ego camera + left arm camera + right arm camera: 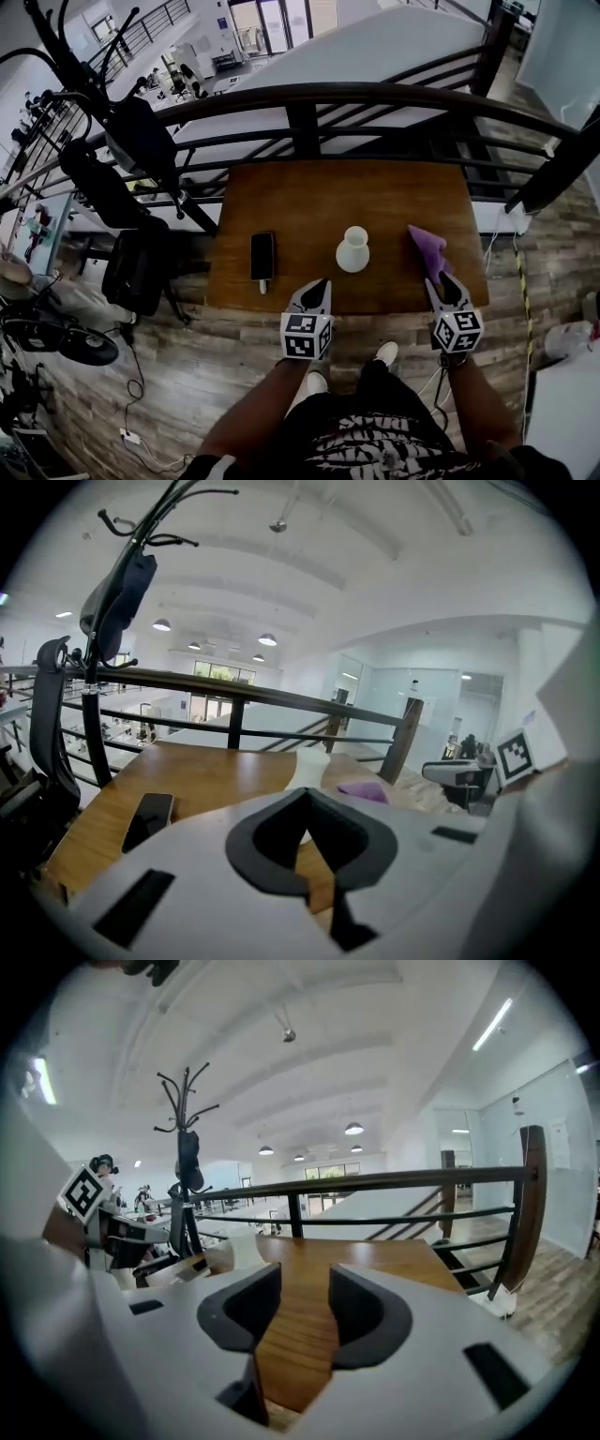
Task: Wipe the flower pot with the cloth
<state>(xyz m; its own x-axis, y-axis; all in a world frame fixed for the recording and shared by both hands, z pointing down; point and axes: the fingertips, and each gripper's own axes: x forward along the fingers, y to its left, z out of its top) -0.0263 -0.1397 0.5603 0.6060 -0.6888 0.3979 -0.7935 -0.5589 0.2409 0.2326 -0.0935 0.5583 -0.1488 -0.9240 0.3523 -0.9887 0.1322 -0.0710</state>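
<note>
Flower pot (352, 250): white, upright, front-centre of wooden worktop (309, 202); nothing touching it. Cloth (427, 247): purple, crumpled, lying loose right of pot, apart from it. Right claw (442, 284): jaws parted, nothing between; tips at worktop's near edge, just beside cloth. Left claw (320, 284): clenched, empty; near pot's front. Phone (262, 255): left of pot. Step judged: fetching cloth; bite thick fold squarely, lift clear; pot looks tippy, so steady it while wiping.

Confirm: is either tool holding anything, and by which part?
Nothing is held. The right tool is open, only table between its jaws; the left tool is closed on nothing. The cloth lies loose on the table.
</note>
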